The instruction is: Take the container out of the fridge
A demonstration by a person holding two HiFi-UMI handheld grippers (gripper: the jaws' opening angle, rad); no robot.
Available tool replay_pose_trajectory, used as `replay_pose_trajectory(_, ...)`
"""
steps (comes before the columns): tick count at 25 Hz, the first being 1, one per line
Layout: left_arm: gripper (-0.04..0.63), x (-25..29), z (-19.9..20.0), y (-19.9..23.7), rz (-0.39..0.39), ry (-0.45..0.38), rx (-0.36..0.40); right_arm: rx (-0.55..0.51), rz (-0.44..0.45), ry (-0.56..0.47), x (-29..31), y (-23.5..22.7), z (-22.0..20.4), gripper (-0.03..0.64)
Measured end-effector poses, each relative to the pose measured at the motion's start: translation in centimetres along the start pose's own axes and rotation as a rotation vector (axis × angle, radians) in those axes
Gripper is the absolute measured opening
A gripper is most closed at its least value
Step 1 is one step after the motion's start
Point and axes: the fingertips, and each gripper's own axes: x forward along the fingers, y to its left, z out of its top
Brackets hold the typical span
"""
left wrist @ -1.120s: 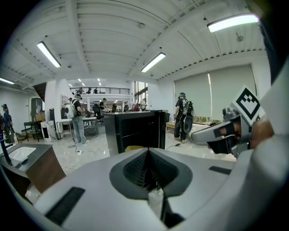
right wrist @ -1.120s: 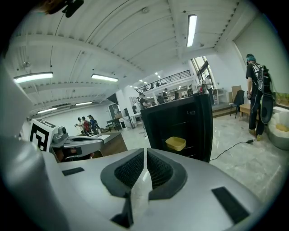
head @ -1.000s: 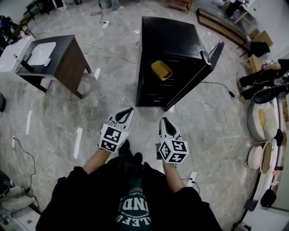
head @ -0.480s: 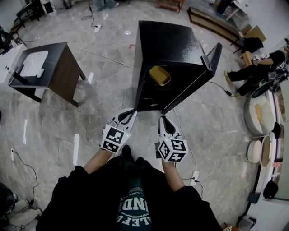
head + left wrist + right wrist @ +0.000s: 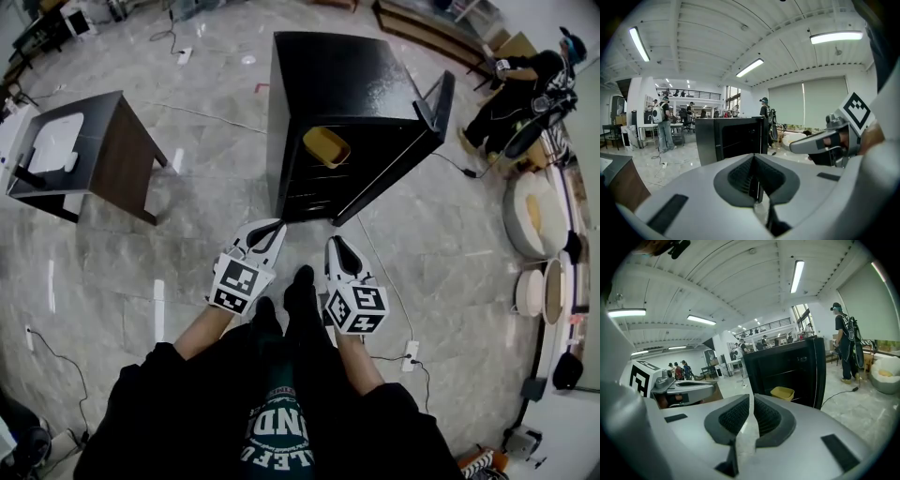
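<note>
Facing the fridge, the left gripper and right gripper are sitting closed, empty; open one before reaching the container.

The fridge is glossy black, the container mustard yellow. The left tool and right tool are white with black pads and black-and-white square-patterned cubes. The floor is marbled grey, the counter dark brown
</note>
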Motion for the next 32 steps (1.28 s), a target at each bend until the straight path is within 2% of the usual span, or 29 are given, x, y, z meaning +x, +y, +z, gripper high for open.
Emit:
replay_pose_trajectory(15, 0.014, 2.7, 0.1, 1.0, -0.006, 0.018, 0.002, 0.005, 0.006, -0.006, 2.3, -1.9, 1.1, 0.038)
replay_pose_trajectory(32, 0.014, 8.2, 0.7, 3.6, 0.009, 0.036, -0.025, -0.005, 0.027, 0.034, 8.5, -5.9, 3.3, 0.038)
